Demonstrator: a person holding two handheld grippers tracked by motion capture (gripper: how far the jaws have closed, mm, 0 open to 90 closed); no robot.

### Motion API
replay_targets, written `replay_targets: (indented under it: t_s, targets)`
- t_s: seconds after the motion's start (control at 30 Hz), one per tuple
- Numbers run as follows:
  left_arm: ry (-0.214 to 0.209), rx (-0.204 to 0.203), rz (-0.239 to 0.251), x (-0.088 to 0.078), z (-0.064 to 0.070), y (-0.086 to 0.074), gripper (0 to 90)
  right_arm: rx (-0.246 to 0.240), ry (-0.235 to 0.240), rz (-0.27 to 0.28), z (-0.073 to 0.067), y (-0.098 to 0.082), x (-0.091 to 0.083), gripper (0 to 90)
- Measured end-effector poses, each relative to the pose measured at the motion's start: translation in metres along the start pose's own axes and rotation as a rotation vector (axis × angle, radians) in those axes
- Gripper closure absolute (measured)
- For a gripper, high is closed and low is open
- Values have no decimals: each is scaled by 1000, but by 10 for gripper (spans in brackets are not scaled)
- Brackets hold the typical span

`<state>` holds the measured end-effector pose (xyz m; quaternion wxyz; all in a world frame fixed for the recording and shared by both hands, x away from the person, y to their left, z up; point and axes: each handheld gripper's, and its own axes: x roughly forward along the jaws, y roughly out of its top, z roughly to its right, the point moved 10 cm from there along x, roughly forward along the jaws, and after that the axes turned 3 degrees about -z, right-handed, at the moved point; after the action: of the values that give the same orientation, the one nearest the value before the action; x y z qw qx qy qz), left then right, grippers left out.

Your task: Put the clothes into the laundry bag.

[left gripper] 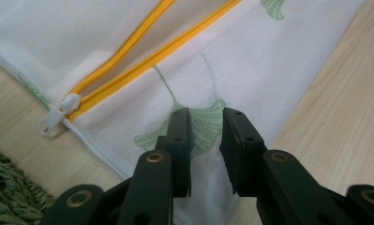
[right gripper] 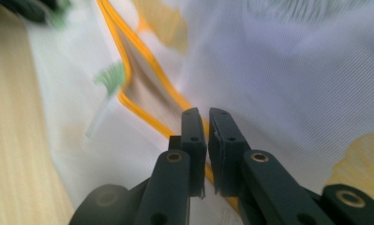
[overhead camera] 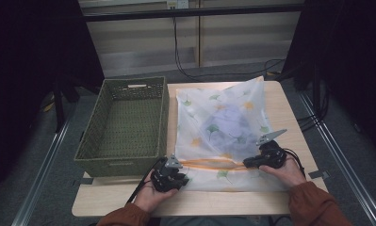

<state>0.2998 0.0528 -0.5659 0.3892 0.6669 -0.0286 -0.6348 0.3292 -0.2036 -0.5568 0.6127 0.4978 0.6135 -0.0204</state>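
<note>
A white mesh laundry bag (overhead camera: 209,110) printed with green and yellow leaves lies on the table, with bluish cloth (overhead camera: 228,125) showing through it. Its yellow zipper (overhead camera: 214,163) runs along the near edge and gapes partly open (left gripper: 142,51). The white zipper pull (left gripper: 58,112) sits at the zipper's left end. My left gripper (overhead camera: 183,180) rests at the bag's near left corner. Its jaws (left gripper: 205,115) stand a little apart over the fabric. My right gripper (overhead camera: 247,163) is at the zipper's right part, its jaws (right gripper: 203,112) closed on the yellow zipper edge (right gripper: 142,89).
A green woven basket (overhead camera: 101,108) stands on the table's left side, right beside the bag. Bare wood of the table (overhead camera: 289,108) shows to the right of the bag and along the near edge. Cables trail on the floor behind the table.
</note>
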Motion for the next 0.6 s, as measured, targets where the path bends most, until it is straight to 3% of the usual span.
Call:
replay_targets:
  t_s: [0.03, 0.13, 0.2, 0.37, 0.5, 0.6]
  targets:
    - [-6, -26, 17, 1, 1, 1, 724, 7, 4, 32, -1, 4, -4, 853]
    - [-19, -56, 31, 0, 2, 1, 713, 8, -5, 106, -2, 11, -15, 849]
    - [-10, -25, 31, -3, 1, 0, 702, 4, -21, 135, -2, 14, -18, 837]
    - [-37, -77, 135, -19, 6, 9, 660, 10, -45, 204, -4, 24, -29, 740]
    - [-23, -67, 206, -35, 6, 18, 630, 0, -56, 270, -8, 34, -43, 702]
    - [-43, -37, 278, -49, 10, 26, 530, 0, -68, 318, -12, 39, -55, 677]
